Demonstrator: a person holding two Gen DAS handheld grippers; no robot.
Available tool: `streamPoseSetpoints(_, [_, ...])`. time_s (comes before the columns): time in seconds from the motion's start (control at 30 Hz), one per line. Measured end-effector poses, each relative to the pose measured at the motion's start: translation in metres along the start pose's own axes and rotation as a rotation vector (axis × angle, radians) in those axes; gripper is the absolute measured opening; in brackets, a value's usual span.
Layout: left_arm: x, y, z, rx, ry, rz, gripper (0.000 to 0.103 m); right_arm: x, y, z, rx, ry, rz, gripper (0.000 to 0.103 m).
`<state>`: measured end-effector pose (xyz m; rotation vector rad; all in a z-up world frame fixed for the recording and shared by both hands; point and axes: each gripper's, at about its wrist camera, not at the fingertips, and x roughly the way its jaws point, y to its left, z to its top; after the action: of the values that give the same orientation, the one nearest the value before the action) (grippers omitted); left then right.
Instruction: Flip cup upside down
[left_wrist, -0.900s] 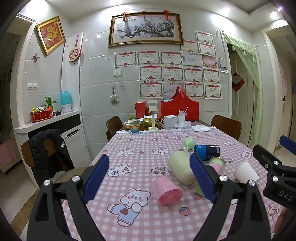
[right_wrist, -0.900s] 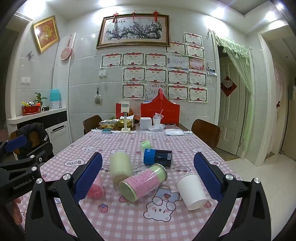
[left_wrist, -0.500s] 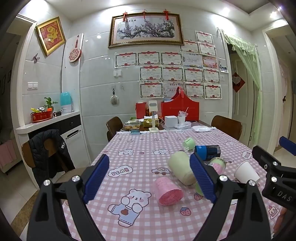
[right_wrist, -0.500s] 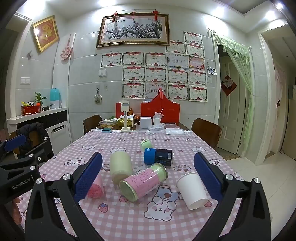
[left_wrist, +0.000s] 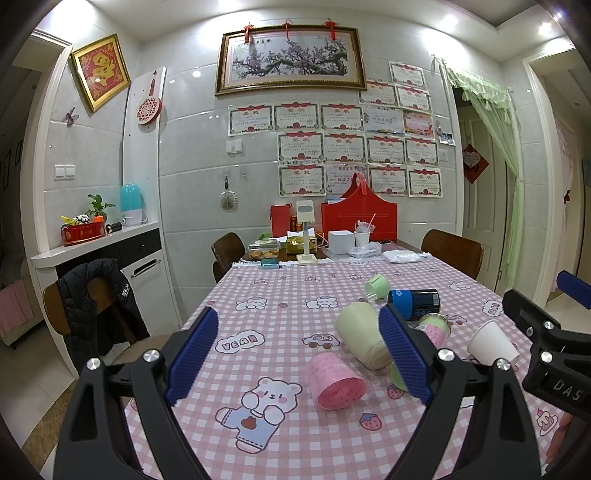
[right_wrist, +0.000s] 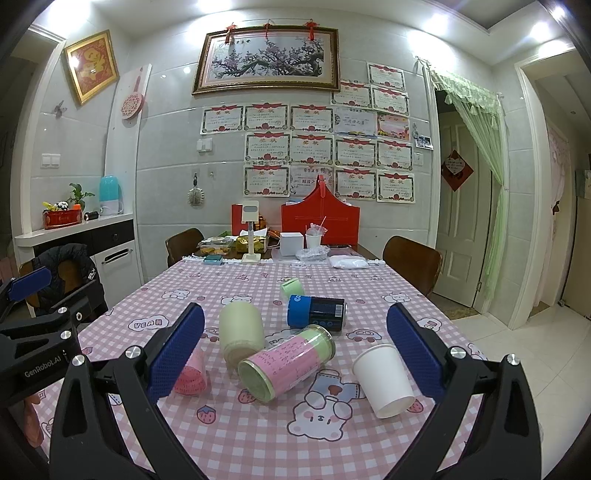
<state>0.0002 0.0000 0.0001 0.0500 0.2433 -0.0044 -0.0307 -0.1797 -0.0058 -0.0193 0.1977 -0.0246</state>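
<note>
Checked tablecloth (right_wrist: 280, 435): white cup (right_wrist: 384, 380) on side, between right fingers (right_wrist: 413, 354).

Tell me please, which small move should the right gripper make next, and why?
Probably lower the right gripper forward toward the white paper cup. Both grippers hang open above the table and hold nothing. Every cup lies on its side, so none is flipped yet. The white cup lies nearest the right gripper's right finger, apart from the other cups, so closing on it looks easiest.
</note>
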Motion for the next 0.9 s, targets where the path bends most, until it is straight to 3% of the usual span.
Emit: streamPoseSetpoints(0.9, [-0.0024, -0.0009, 0.0036, 0.004, -0.001, -0.001, 0.087, 0.0000, 0.0037, 0.0003, -0.002, 0.002, 0.000, 0.095])
